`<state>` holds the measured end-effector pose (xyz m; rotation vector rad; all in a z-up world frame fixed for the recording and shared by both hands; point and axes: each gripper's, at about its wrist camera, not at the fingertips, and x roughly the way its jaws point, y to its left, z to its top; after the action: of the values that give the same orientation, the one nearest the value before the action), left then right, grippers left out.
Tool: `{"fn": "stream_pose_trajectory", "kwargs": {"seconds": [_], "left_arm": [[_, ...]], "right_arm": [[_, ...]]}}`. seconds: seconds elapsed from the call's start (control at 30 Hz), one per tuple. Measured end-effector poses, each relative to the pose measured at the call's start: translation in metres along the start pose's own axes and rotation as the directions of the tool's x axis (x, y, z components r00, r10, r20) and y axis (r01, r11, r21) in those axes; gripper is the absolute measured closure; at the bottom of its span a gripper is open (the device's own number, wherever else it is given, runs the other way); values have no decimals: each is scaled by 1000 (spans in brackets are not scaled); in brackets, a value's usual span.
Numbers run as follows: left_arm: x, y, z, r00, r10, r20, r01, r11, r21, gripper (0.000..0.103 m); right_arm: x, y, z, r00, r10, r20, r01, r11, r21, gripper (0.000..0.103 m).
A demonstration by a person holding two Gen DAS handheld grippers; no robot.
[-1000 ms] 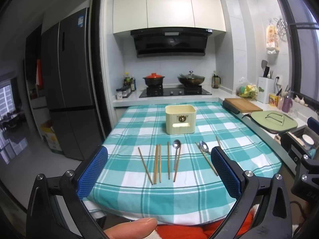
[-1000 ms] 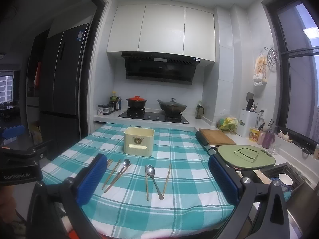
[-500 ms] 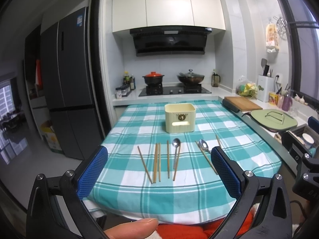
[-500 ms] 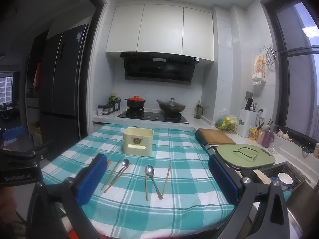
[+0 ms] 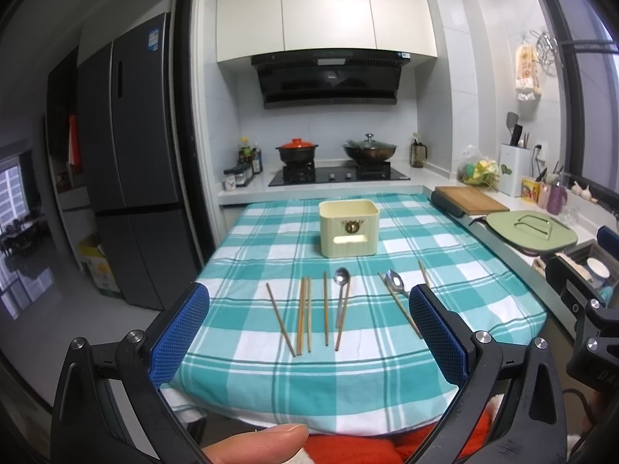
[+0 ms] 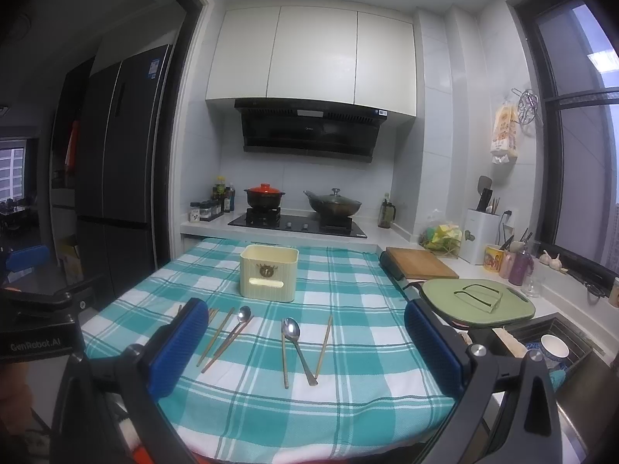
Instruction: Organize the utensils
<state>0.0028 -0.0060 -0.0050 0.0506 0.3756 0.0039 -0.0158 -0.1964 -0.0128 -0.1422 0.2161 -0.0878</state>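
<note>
Little is changing from a second ago: both grippers are holding almost the same pose short of the table, and the utensils are lying where they were. The left gripper (image 5: pixel 309 332) is hovering at the near edge of the table with its blue pads wide apart and nothing between them. The right gripper (image 6: pixel 305 348) is likewise spread wide and carrying nothing.

On the teal checked tablecloth (image 5: pixel 348 386) a row of wooden chopsticks (image 5: pixel 305 319) is lying flat, long axes running from the near edge toward the far end of the table, roughly side by side. A metal spoon (image 5: pixel 341 294) is resting among them, bowl pointing away toward the stove, with one chopstick lying against its handle. A second spoon (image 6: pixel 296 342) is lying to the right, bowl also away, handle angled toward the near right, with a chopstick on either side of it. In the left view part of this spoon is hidden behind the right pad.

Beyond the utensils, near the middle of the table, a cream holder (image 5: pixel 349 227) is standing upright with its top open. Nothing is lying between the utensils and the holder. A stove (image 5: pixel 338 174) with a red-lidded pot and a wok is at the back, a fridge (image 5: pixel 131 193) on the left, and a cutting board (image 6: pixel 419 263) and green lid (image 6: pixel 476 303) on the counter to the right.
</note>
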Motion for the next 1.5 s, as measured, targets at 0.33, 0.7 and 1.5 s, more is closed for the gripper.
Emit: {"fn": "stream_pose_trajectory", "kwargs": {"seconds": [0.33,0.7,1.5], "left_arm": [[0,-1,0,1000,-2,-3,2,1000,4,0],[0,-3,0,1000,0,-1,0,1000,6,0],[9,-8,1,1000,-4,-23,4,1000,15,0]], "right_arm": [[0,0,0,1000,-1,0,1,1000,0,0],[1,-1,0,1000,-3,1,3,1000,1,0],[10,-3,0,1000,6,-28,-6,1000,-4,0]]}}
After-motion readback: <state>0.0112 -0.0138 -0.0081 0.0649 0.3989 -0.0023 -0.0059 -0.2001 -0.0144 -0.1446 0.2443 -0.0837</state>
